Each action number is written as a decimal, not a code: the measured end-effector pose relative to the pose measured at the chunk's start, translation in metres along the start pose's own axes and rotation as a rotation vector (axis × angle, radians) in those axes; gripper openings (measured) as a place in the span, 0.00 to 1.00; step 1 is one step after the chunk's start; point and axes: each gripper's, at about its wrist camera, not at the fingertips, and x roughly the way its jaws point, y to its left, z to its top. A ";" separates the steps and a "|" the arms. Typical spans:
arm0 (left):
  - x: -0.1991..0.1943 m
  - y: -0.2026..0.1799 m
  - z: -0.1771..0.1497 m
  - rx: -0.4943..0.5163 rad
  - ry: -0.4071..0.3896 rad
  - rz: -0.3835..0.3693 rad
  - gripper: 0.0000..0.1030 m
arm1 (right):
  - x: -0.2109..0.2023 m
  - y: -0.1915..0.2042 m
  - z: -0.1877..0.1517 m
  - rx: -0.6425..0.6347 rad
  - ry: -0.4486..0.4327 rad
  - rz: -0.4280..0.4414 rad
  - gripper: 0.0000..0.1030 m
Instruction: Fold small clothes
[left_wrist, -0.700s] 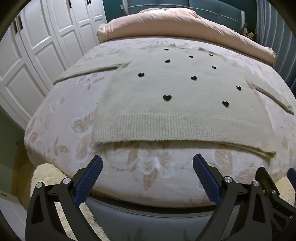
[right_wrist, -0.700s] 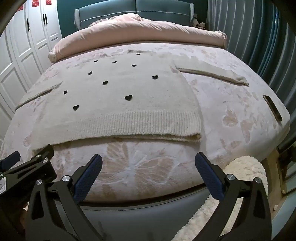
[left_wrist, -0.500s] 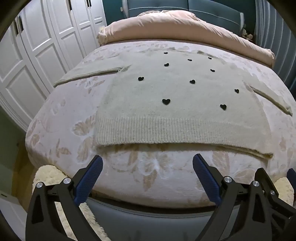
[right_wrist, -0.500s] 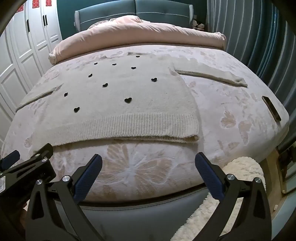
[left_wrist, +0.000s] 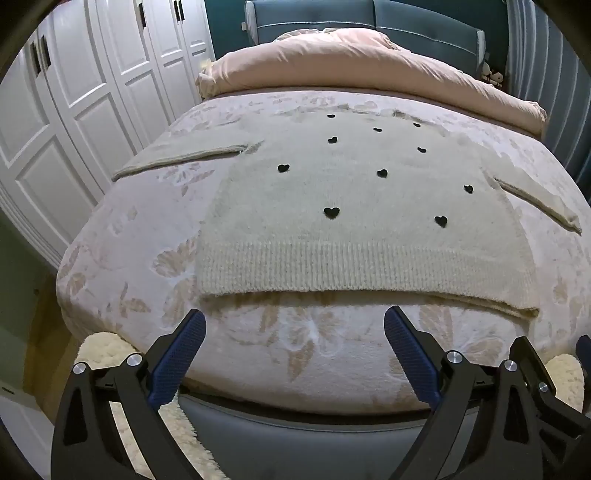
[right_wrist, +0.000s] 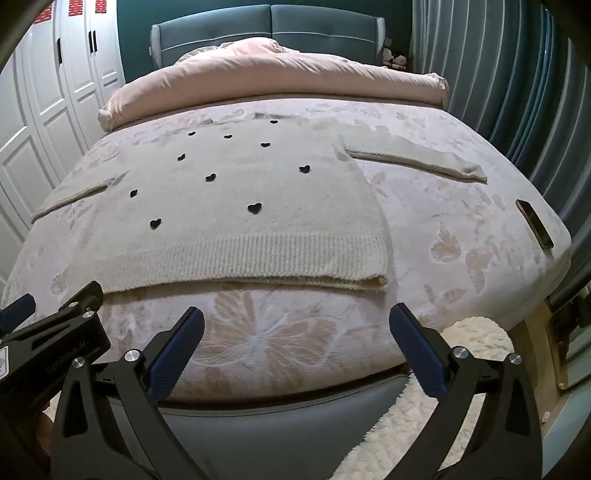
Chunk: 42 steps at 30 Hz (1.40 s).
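Note:
A cream knit sweater (left_wrist: 354, 206) with small black hearts lies flat on the bed (left_wrist: 122, 240), sleeves spread to both sides, ribbed hem toward me. In the right wrist view the same sweater (right_wrist: 236, 206) fills the bed's left half. My left gripper (left_wrist: 293, 334) hovers open over the bed's near edge, just short of the hem, with nothing between its blue pads. My right gripper (right_wrist: 295, 332) is open too, below the hem's right corner (right_wrist: 376, 282). The left gripper's frame (right_wrist: 55, 332) shows at the lower left of the right wrist view.
A rolled pink duvet (left_wrist: 369, 62) lies across the head of the bed before a teal headboard (right_wrist: 269, 26). White wardrobe doors (left_wrist: 74, 96) stand left, curtains (right_wrist: 498, 74) right. A dark phone (right_wrist: 533, 223) rests near the bed's right edge. Fluffy rug (right_wrist: 424, 432) on the floor.
Both grippers have drawn back and tipped up slightly, so the sweater sits lower in each view and more of the headboard shows. The jaws stayed open.

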 end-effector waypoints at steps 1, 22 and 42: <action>-0.001 0.000 0.000 0.001 -0.003 0.000 0.91 | -0.001 0.000 0.000 0.001 -0.002 0.000 0.95; -0.015 -0.003 0.003 0.001 -0.033 0.001 0.90 | -0.015 -0.002 0.003 0.006 -0.033 -0.010 0.95; -0.017 -0.002 0.004 0.002 -0.036 0.002 0.89 | -0.018 -0.002 0.003 0.007 -0.038 -0.013 0.95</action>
